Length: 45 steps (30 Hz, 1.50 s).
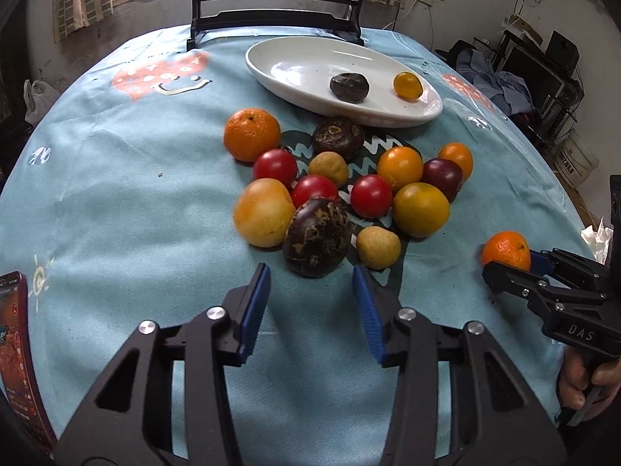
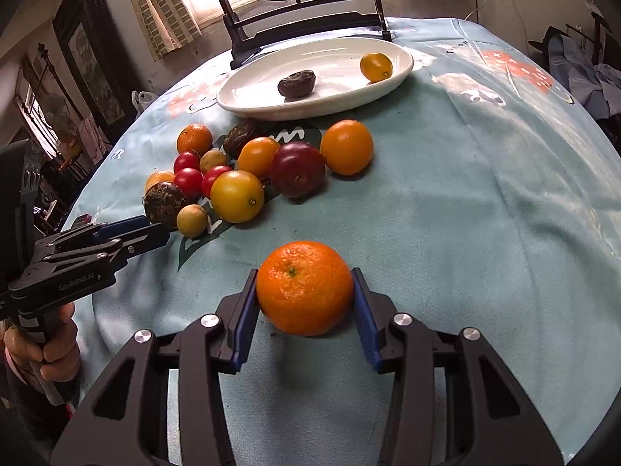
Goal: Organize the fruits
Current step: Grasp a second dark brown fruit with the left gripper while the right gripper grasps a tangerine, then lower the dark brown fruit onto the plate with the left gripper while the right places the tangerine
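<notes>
Right claw (image 2: 305, 303) squeezes mandarin (image 2: 304, 287) at lower middle of frame, both blue pads touching it. Left claw (image 1: 310, 283) open, nothing between pads, just below dark wrinkly fruit (image 1: 316, 237). Fruit pile (image 1: 421, 209) in middle of bench (image 1: 116, 194). White plate (image 1: 295, 62) at top holds small dark fruit (image 1: 348, 85) and small yellow tomato (image 1: 407, 85).

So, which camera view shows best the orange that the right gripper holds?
The right wrist view: the orange sits large between the right gripper pads, which press on both its sides. The left wrist view shows it only small, near the right edge, partly hidden by a finger.
</notes>
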### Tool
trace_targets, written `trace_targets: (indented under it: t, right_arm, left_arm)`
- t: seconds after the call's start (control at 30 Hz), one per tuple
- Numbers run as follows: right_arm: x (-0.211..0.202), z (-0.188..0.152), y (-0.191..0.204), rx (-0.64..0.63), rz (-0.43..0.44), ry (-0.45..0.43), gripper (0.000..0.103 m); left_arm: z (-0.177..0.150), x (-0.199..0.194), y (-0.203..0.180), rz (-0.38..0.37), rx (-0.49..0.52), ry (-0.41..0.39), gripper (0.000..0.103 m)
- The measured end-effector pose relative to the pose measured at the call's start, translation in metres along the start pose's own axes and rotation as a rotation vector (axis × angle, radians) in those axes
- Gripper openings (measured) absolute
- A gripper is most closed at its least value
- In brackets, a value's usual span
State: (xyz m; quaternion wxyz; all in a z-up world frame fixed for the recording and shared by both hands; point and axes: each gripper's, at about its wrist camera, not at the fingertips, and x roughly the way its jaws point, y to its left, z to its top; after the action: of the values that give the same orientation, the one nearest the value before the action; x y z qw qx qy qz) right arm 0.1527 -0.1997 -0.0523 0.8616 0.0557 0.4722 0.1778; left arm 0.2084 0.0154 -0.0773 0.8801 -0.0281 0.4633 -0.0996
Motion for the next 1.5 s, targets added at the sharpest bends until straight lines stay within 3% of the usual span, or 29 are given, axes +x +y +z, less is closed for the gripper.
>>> trace_targets:
  t: [0.03, 0.5, 0.93, 1.13, 1.3, 1.5]
  right_arm:
    - [0.000, 0.000, 0.000, 0.000, 0.000, 0.000, 0.046]
    - [-0.001, 0.000, -0.002, 0.013, 0.023, -0.002, 0.046]
    - [-0.002, 0.000, -0.003, 0.018, 0.044, -0.010, 0.045]
    - [-0.012, 0.000, 0.006, -0.022, 0.038, -0.049, 0.045]
    - [-0.028, 0.023, 0.015, -0.050, 0.064, -0.101, 0.046]
    - [-0.030, 0.080, 0.010, -0.037, 0.045, -0.204, 0.046]
  left_arm:
    - [0.001, 0.003, 0.000, 0.005, -0.001, 0.006, 0.038]
    - [0.015, 0.017, -0.010, 0.009, 0.038, -0.011, 0.038]
    - [0.001, 0.001, -0.002, -0.012, 0.012, -0.035, 0.038]
    - [0.002, -0.024, 0.004, -0.036, 0.008, -0.084, 0.038]
    - [0.025, -0.042, 0.005, -0.051, 0.012, -0.143, 0.038]
    - [0.079, -0.041, -0.004, -0.067, 0.022, -0.205, 0.038]
